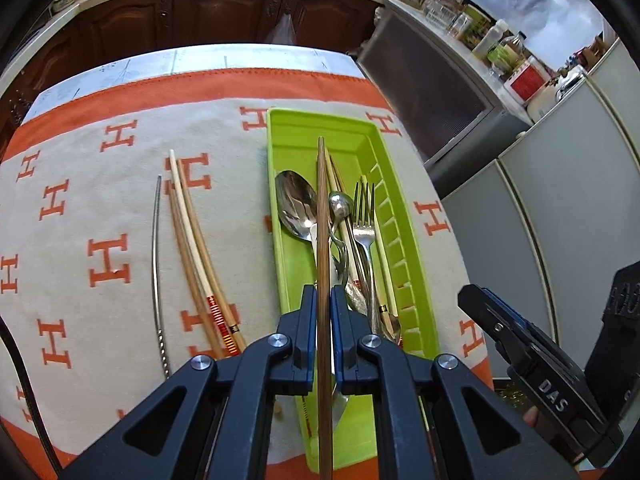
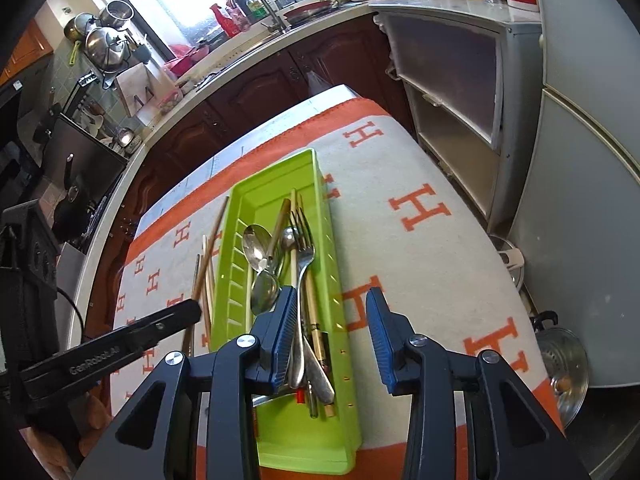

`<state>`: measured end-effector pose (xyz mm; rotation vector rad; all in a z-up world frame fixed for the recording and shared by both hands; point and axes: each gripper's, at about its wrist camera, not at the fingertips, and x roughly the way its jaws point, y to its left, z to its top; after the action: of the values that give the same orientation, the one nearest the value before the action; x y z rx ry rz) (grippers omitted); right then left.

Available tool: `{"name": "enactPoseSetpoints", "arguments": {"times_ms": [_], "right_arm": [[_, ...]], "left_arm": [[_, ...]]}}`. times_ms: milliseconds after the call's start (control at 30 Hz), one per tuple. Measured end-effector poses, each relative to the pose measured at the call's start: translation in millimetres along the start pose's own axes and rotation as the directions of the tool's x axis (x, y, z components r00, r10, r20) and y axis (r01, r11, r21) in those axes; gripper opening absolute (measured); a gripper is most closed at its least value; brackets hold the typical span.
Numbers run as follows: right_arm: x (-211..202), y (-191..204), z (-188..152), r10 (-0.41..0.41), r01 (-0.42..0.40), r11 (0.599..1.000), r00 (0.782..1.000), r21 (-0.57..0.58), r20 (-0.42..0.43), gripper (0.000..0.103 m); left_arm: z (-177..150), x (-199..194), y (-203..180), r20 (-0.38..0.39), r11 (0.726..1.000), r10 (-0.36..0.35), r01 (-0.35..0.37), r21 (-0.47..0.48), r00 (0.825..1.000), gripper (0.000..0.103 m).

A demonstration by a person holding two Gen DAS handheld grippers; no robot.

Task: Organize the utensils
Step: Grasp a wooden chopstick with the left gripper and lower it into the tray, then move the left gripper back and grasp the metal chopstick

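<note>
A long lime-green plastic cutlery tray (image 1: 404, 216) is sitting on the cream and orange lettered cloth (image 1: 100, 208), already holding spoons and a steel fork (image 1: 366, 216). Above it, the left gripper (image 1: 323, 304) is clenching a thin brown wooden chopstick (image 1: 321, 200) partway along its length; it looks light, stiff, and likely to pivot if pinched loosely. The right gripper (image 2: 332, 320) is standing released, holding nothing.

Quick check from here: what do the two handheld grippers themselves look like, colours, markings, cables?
Both are dark navy-black plastic linkages with silver pivot screws. The left gripper and right gripper have ribbed blue pads on their fingers. White lettering marks the sides, and a black cable trails from the left unit.
</note>
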<state>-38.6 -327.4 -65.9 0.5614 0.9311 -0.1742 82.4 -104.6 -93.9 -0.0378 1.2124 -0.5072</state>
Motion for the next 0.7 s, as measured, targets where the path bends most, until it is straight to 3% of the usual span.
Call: {"name": "enactPoseSetpoints", "arguments": {"times_ms": [67, 133, 433, 500, 700], "right_arm": [[-0.4, -3.4, -1.9, -0.005, 0.005, 1.000, 1.000, 0.005, -0.003, 0.037], [-0.6, -5.6, -2.7, -0.009, 0.009, 1.000, 1.000, 0.008, -0.006, 0.037], [2.9, 10.2, -1.1, -0.001, 0.000, 1.000, 1.000, -0.029, -0.014, 0.037], [3.8, 18.0, -2.4, 0.008, -0.009, 0.999, 1.000, -0.047, -0.019, 0.037], [8.9, 45.9, -6.7, 0.040, -0.044, 0.994, 0.998, -0.103, -0.045, 0.037]], "left_arm": [[0.6, 10.0, -4.3, -0.037, 1.000, -0.004, 0.005, 0.002, 0.999, 0.006], [-0.2, 14.0, -6.1, -0.048, 1.000, -0.002, 0.002, 0.004, 0.999, 0.013], [-5.0, -9.0, 0.2, 0.018, 0.997, 0.063, -0.063, 0.050, 0.998, 0.024], [-6.2, -17.4, 8.2, 0.029, 0.996, 0.077, -0.078, 0.043, 0.997, 0.029], [-10.7, -45.8, 41.8, 0.060, 0.994, 0.107, -0.107, -0.008, 0.992, 0.030]]}}
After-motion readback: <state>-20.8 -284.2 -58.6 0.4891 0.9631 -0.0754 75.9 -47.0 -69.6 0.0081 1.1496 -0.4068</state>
